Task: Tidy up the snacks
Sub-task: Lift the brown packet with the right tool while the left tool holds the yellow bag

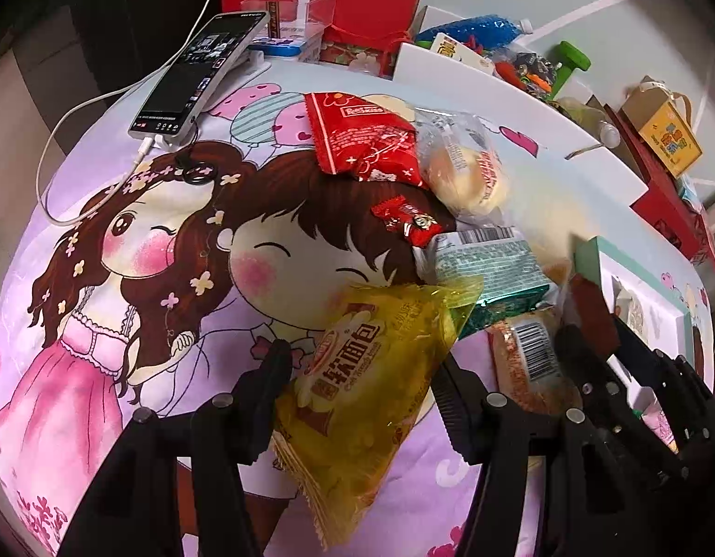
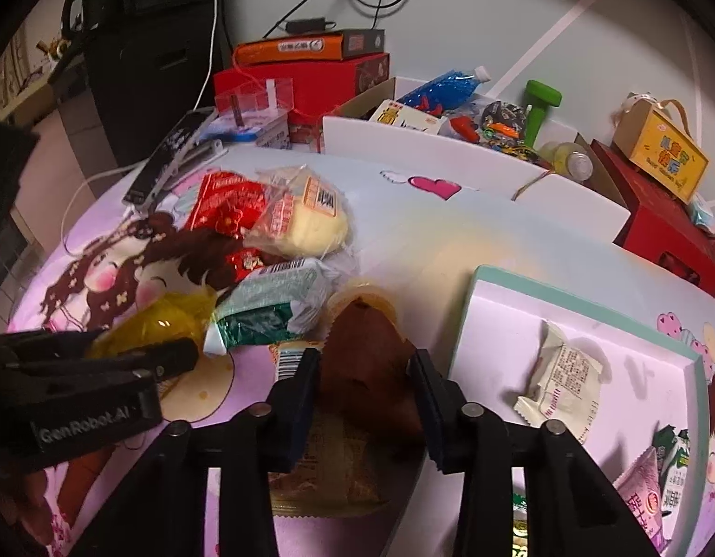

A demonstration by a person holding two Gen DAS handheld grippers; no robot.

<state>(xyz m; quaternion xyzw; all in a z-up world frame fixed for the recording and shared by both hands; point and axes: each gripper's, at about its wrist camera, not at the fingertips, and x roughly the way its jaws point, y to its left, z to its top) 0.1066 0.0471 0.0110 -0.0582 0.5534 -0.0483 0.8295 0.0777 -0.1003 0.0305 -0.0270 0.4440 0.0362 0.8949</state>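
Left gripper [image 1: 357,394] had its jaws pinched on a yellow soft-bread packet [image 1: 371,380]; the packet stood tilted between the pads, its lower end hanging past them above the cartoon-print tabletop [image 1: 125,278].

Right gripper [image 2: 364,394] had its jaws set around a brown-wrapped snack [image 2: 367,362] (contents not readable). Both pads lay against its sides, so it read as gripped. Under it lay a pale packet with a barcode [image 2: 320,469].

Loose pile on the tabletop, mid-left of the right wrist view: red snack packet [image 2: 227,206], clear-wrapped bun [image 2: 306,218], small red candy [image 2: 246,262] and green-and-white packet [image 2: 274,306], all touching or overlapping.

White tray with a teal rim [image 2: 589,311] sat just beside the right gripper, toward the right edge. It held a cream wrapped biscuit [image 2: 562,380], with a pink packet [image 2: 645,501] and a green-and-white carton [image 2: 673,459] at its near corner.

A phone on a cable [image 1: 199,74] lay at the far left edge of the tabletop.
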